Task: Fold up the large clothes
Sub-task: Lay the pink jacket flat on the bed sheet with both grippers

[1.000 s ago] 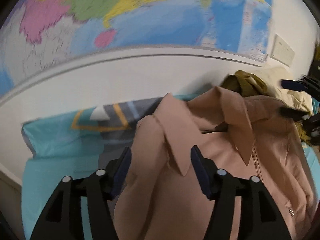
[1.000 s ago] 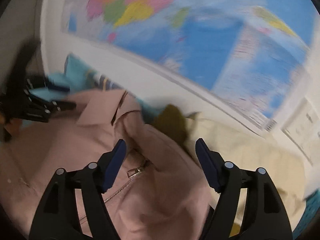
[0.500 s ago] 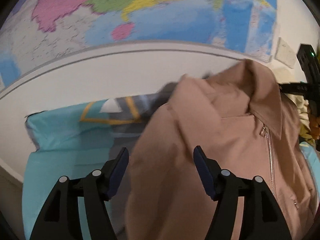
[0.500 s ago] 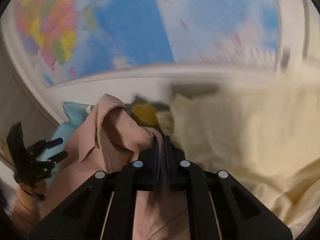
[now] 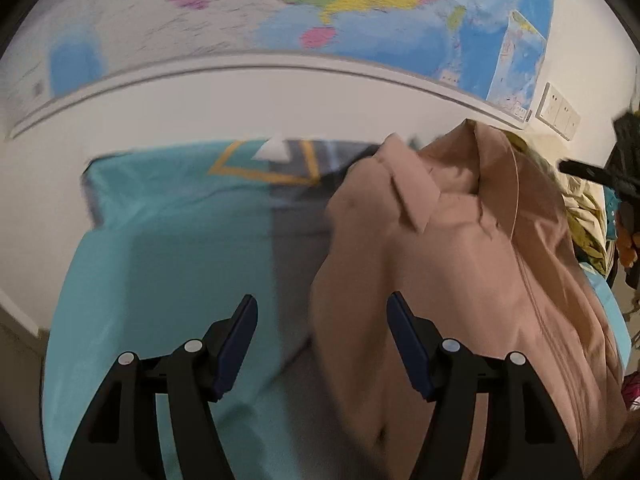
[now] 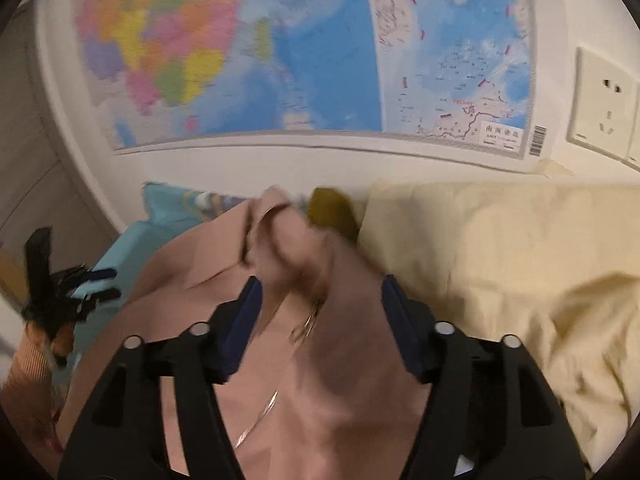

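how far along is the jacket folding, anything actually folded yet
Barely started. Done: the pink jacket lies on the teal sheet, collar toward the wall. In hand: nothing; left gripper and right gripper are both open above it. Left: flattening the bunched collar and every fold. The cream garment beside it looks unfolded too.

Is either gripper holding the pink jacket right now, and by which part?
Neither. The left gripper and right gripper are both open over the pink jacket, gripping nothing.
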`<action>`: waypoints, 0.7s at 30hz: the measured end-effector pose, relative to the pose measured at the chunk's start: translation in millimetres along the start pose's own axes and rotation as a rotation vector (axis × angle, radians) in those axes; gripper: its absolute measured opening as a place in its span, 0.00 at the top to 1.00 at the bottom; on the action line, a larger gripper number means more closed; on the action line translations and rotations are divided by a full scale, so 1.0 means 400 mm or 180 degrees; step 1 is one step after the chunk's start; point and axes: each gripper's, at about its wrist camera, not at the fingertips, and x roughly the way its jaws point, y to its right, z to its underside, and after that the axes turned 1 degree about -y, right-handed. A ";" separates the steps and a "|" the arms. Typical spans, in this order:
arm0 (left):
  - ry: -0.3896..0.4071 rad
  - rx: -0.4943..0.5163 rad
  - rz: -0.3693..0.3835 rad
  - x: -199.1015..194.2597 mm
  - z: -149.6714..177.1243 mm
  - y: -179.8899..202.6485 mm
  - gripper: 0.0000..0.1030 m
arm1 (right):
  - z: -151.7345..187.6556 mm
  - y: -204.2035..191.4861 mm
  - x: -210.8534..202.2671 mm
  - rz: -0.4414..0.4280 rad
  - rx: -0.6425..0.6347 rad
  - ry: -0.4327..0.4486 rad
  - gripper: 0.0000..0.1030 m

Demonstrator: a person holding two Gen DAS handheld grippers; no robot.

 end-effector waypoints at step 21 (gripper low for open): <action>-0.0222 0.0198 0.0360 -0.011 0.186 0.142 0.54 | 0.502 0.183 -0.264 0.0093 0.0806 -0.0562 0.99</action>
